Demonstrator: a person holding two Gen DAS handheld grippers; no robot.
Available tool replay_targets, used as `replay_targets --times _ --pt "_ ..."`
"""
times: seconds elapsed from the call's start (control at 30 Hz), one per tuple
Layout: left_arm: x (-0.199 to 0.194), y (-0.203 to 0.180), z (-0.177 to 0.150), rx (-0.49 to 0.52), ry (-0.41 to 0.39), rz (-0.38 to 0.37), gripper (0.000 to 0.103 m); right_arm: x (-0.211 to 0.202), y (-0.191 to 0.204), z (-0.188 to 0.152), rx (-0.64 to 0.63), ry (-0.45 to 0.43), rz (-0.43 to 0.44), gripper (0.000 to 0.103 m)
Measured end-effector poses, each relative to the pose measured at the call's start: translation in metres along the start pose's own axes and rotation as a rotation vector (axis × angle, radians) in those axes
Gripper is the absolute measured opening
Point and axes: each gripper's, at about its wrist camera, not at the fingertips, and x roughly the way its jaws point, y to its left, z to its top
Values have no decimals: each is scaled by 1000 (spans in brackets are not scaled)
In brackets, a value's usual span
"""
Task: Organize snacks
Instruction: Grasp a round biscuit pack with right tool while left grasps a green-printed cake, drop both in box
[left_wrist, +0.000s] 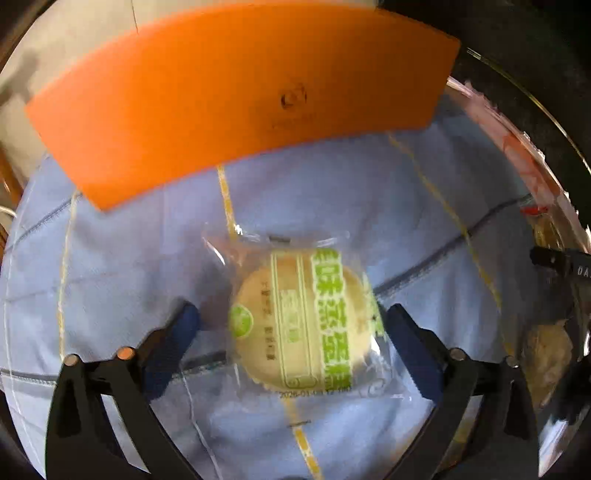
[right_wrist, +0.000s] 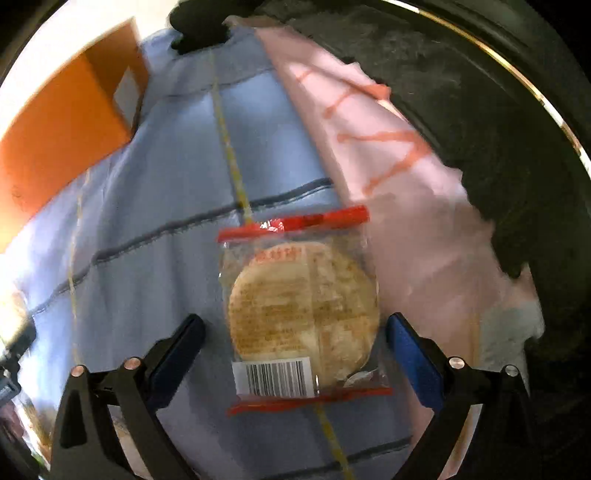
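We held the left hand-held gripper (left_wrist: 291, 325) wide astride the green-labelled cake (left_wrist: 299, 325); the right hand-held gripper (right_wrist: 295, 332) gaped around the red-sealed pastry (right_wrist: 303, 306); orange box (left_wrist: 236, 96) at twelve o'clock.

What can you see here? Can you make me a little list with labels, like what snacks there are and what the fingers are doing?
Surface: blue cloth with yellow lines
Left snack: round cake in clear wrapper with green print
Right snack: round cake in clear wrapper with red ends, barcode showing
Left gripper: fingers open, one each side of the green snack, not pressing
Right gripper: fingers open, one each side of the red snack, not pressing
Box: orange box behind the snacks
Also: pink cloth beside the red snack
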Motion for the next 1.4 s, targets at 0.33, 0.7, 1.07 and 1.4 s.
replay_targets --times 0.33,0.7,1.07,1.4 --pt "-40 -10 2 9 11 -52 56 -79 12 0 8 -123 32 72" --pt "-126 50 81 -123 -187 104 56 -157 115 69 -224 -341 269 72" --pt "-109 105 166 -211 -208 189 56 -129 225 174 -387 -335 384 72" --pt "-129 108 138 -228 -238 195 99 -127 209 149 -411 -314 275 99"
